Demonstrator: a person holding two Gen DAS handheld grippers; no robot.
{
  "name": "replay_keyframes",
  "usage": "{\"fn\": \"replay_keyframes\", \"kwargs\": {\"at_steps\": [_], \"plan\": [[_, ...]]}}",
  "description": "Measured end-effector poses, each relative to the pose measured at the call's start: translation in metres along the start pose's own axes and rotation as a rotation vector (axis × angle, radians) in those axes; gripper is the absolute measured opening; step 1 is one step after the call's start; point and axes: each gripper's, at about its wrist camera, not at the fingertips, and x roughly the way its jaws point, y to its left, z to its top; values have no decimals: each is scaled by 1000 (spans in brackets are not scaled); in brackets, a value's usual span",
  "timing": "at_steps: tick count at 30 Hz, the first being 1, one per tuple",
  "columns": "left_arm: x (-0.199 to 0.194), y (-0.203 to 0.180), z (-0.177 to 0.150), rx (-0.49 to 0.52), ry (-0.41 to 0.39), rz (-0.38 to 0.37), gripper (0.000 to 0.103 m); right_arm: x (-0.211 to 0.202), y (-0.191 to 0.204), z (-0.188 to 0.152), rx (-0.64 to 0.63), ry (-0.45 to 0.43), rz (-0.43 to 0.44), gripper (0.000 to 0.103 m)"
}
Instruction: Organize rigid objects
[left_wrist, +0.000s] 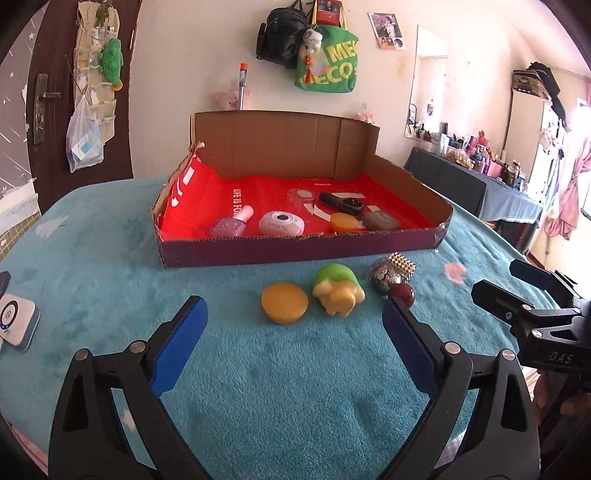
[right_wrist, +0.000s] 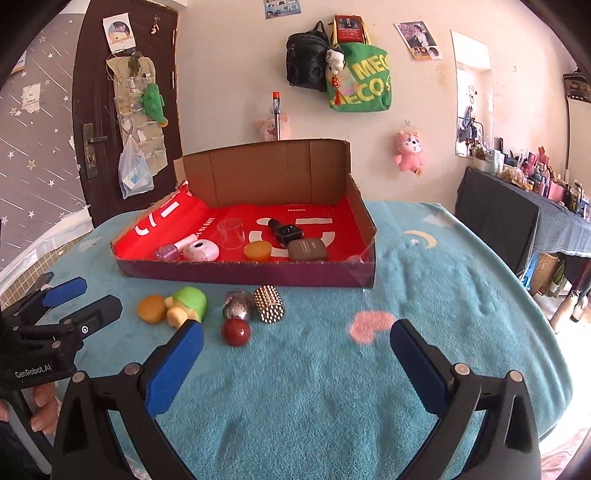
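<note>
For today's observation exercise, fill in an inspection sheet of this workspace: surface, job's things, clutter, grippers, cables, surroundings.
Surface: teal towel-like cover with moon and heart prints, over a table.
Job's things: cardboard box lined in red holds a nail polish bottle, pink round case, clear cup, smartwatch, orange disc and brown case. Outside, in front: second orange disc, green turtle toy, silvery ornament, studded cylinder, red ball.
Clutter: white device at the cover's left edge.
Grippers: left gripper and right gripper both open, empty, short of the loose items.
Cables: nothing seen.
Surroundings: door, hanging bags, plush toys, crowded side table.
</note>
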Motion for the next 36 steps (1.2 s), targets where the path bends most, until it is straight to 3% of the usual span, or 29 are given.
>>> {"fn": "replay_keyframes", "kwargs": {"at_steps": [11, 36], "plan": [[12, 4, -20, -18, 23, 34, 97, 14, 6, -27, -26, -20, -26, 103], [20, 4, -25, -6, 13, 49, 97, 31, -1, -33, 17, -6, -22, 103]]}}
